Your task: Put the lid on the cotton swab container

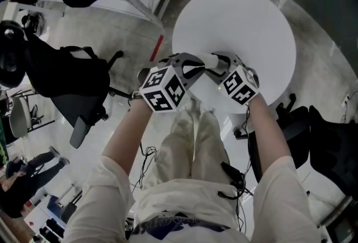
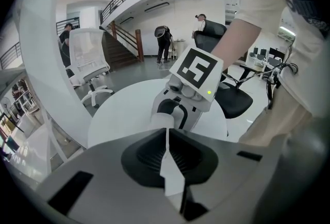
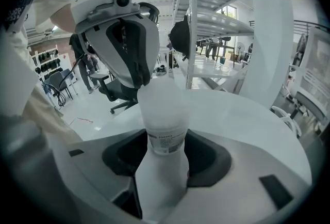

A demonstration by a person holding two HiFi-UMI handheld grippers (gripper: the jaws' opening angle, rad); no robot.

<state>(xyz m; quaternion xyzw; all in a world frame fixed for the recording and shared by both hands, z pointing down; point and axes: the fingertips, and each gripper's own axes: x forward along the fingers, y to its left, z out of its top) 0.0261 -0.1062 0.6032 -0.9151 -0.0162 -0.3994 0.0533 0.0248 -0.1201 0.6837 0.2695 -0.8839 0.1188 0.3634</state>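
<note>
Cream short sleeves (image 1: 109, 186), pale trousers (image 1: 193, 138), black cables (image 1: 232, 177) at waist, grey left claw (image 2: 166, 138), black-and-white marker cube (image 1: 163, 89).

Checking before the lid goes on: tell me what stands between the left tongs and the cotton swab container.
Nothing visible does. The left tongs, shut, sit right at the top of the cotton swab container, which the right tongs grip lower down.

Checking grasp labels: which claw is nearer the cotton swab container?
Right. Right claw clamps the cotton swab container round its body; left claw, shut, tips at its top end.
</note>
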